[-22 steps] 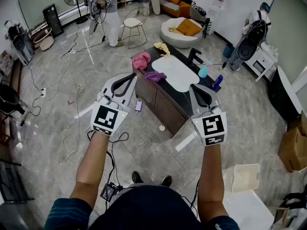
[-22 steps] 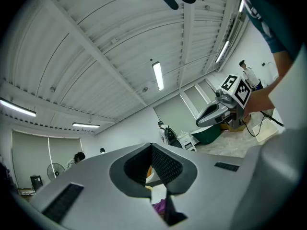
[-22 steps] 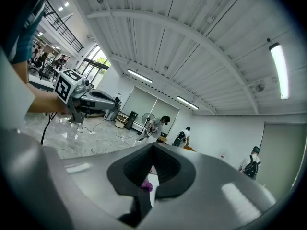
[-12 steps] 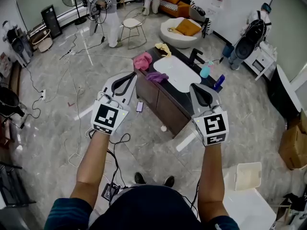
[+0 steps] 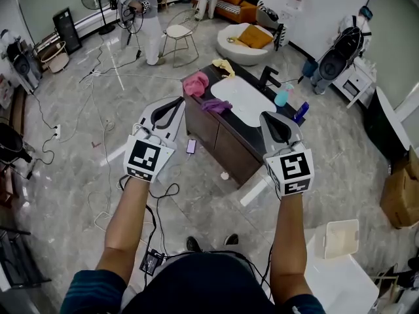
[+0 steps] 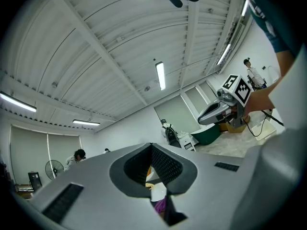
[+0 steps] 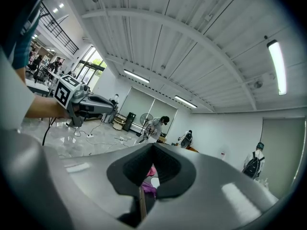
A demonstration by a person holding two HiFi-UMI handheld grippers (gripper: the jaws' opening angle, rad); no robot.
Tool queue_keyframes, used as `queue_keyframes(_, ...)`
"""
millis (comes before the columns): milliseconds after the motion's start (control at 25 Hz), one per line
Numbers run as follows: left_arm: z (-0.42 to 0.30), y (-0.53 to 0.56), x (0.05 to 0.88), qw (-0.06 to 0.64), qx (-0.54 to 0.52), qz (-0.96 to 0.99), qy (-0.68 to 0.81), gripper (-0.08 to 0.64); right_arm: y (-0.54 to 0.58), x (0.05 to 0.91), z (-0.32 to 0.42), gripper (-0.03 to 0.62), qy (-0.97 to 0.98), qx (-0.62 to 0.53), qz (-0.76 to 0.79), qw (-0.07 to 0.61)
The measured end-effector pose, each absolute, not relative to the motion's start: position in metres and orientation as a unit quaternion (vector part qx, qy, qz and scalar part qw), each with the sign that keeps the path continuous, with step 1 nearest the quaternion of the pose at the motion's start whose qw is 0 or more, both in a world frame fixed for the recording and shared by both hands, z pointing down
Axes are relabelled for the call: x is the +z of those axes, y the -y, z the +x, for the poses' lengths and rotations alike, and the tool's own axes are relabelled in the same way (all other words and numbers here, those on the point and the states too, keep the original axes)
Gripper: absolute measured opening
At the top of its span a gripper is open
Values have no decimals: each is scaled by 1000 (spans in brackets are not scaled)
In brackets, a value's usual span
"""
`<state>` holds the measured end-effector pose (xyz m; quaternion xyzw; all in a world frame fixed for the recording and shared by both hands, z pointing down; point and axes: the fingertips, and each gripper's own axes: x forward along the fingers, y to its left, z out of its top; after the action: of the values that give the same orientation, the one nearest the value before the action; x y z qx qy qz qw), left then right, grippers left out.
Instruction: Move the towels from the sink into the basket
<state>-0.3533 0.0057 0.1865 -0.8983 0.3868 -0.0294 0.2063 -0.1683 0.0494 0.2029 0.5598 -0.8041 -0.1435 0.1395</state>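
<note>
Not started: pink cloth towel [image 5: 194, 82], purple cloth towel [image 5: 215, 105], yellow cloth towel [image 5: 223, 66] lying by white oval sink [image 5: 247, 102] (white plastic basket [image 5: 339, 238] apparently empty). Left gripper [image 5: 171, 105], right gripper [image 5: 271, 119]: jaws together, gripping nothing.

Strip lights [image 6: 160, 75] overhead are flooding the room brightly and evenly. The glossy floor [image 5: 65, 162] is throwing back white streaks beside the sink cabinet [image 5: 216, 135]. Wide lenses are bending everything far from the cabinet; gripper views are darkening at corners, foreground blurring.

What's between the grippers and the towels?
Nothing visible. The left gripper and right gripper, shut and empty, face the vanity; the purple towel lies on its near edge, the pink towel at its left corner.
</note>
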Motion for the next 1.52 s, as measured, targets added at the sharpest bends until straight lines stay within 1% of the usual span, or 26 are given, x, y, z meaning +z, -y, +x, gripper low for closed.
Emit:
queue_keyframes(280, -349, 16, 189, 198, -33, -898, -391, 6, -24, 200, -162, 11, 808, -142, 555, 138)
queue_keyframes(640, -323, 62, 194, 200, -49, -887, -413, 6, 33, 206, -127, 11, 821, -135, 541, 122)
queue_keyframes(1120, -263, 126, 196, 195, -59, -877, -436, 6, 110, 214, -71, 11, 840, -127, 515, 116)
queue_keyframes(1520, -216, 155, 201, 196, -74, -869, -449, 6, 146, 224, -28, 11, 852, -121, 497, 107)
